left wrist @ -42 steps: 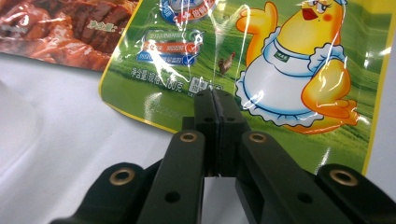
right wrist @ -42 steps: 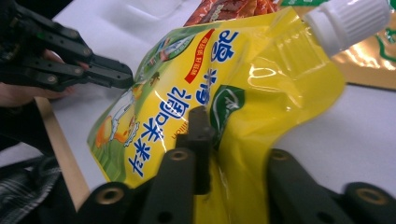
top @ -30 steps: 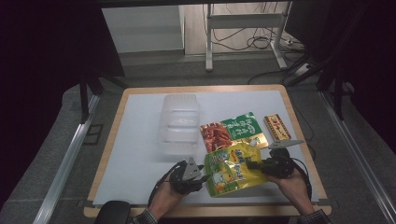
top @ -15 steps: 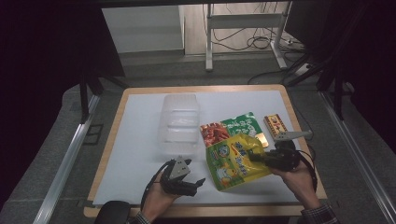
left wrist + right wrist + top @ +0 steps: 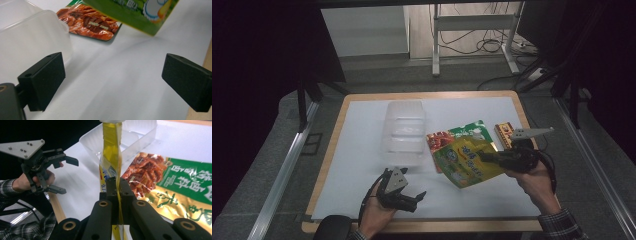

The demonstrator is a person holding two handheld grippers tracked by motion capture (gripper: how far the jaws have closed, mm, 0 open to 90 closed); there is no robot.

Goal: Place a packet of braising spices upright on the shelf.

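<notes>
High view: right tongs [image 5: 486, 158] pinch the yellow pouch [image 5: 467, 161] — clear tub [image 5: 403, 131] lies toward ten o'clock; left tongs [image 5: 414, 199] gape empty.

Wooden-edged table [image 5: 330, 165], covered by a white sheet [image 5: 362, 150]. Laid on it: clear plastic container [image 5: 404, 131], red-and-green packet [image 5: 459, 135], small brown packet [image 5: 503, 134].

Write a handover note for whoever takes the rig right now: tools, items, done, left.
Right tool: shut on the yellow pouch, held off the table.
Left tool: open, holding nothing, near the table's front edge.
Clear box: mid-table, nothing visible in it.
Red-and-green pouch lies flat beside the box; small snack pack at the right edge.
Done: yellow pouch picked up.
Left: probably pouch into the box, then the others.
</notes>
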